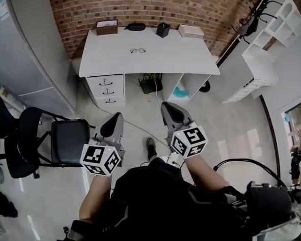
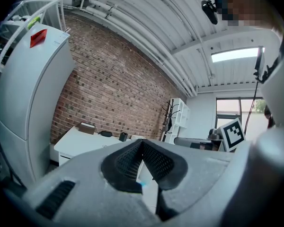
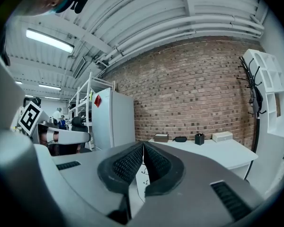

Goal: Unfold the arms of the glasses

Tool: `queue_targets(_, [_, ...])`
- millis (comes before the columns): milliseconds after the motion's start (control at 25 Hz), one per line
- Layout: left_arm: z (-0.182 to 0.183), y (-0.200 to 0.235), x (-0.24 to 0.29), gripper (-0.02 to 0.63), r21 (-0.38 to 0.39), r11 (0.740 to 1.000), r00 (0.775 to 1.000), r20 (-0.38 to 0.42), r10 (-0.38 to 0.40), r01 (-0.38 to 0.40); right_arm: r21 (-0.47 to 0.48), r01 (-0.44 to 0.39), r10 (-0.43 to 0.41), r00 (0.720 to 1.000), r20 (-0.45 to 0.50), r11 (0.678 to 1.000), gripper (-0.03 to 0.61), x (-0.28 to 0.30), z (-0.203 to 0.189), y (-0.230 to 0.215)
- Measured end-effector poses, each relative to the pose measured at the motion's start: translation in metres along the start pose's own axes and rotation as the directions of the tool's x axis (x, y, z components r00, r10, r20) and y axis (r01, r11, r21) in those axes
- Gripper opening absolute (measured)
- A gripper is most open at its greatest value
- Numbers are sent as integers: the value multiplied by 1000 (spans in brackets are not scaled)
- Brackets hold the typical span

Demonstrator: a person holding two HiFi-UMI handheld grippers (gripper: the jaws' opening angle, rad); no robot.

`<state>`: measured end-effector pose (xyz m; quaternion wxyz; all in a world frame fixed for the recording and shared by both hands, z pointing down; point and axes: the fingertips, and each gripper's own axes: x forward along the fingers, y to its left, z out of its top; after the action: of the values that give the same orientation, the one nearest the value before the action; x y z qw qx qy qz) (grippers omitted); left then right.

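Note:
A pair of dark-framed glasses [image 1: 137, 50] lies in the middle of the white desk [image 1: 155, 59], far ahead of both grippers. My left gripper [image 1: 118, 115] is held level over the floor, shut with nothing between its jaws. My right gripper [image 1: 163, 105] is beside it, also shut and empty. In the left gripper view the left gripper [image 2: 142, 143] has its pads pressed together, with the desk [image 2: 80, 143] small in the distance. In the right gripper view the right gripper [image 3: 143, 145] is closed too, the desk [image 3: 213, 151] ahead of it; the glasses do not show in either gripper view.
On the desk's back edge stand a brown box [image 1: 106, 27], a black case [image 1: 136, 27], a black pen cup [image 1: 163, 29] and a white box [image 1: 191, 31]. A black chair [image 1: 55, 139] is at the left, a grey fridge [image 1: 30, 49] beyond it, white shelves [image 1: 271, 39] at the right.

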<state>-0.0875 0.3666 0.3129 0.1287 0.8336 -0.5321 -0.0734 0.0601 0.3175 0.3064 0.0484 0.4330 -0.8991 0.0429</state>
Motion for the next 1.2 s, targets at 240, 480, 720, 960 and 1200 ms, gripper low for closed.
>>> queue_targets(240, [5, 13, 39, 8, 22, 1000, 1000, -11, 15, -14, 9, -7, 7, 1000, 14, 1000, 8, 30, 6, -29])
queue_targets(480, [5, 22, 92, 8, 12, 1000, 999, -26, 21, -21, 17, -24, 24, 1000, 9, 1000, 8, 61, 8, -71])
queue_targets(720, [5, 38, 142, 8, 8, 998, 997, -47, 56, -56, 11, -42, 41, 999, 7, 999, 8, 96, 15, -115])
queue_targets(960, [2, 40, 189, 8, 10, 997, 995, -59, 76, -76, 34, -58, 58, 998, -3, 998, 8, 119, 10, -158])
queue_targets(1200, [-5, 33, 242, 8, 30, 995, 990, -103, 96, -93, 70, -79, 77, 997, 23, 994, 8, 137, 10, -205])
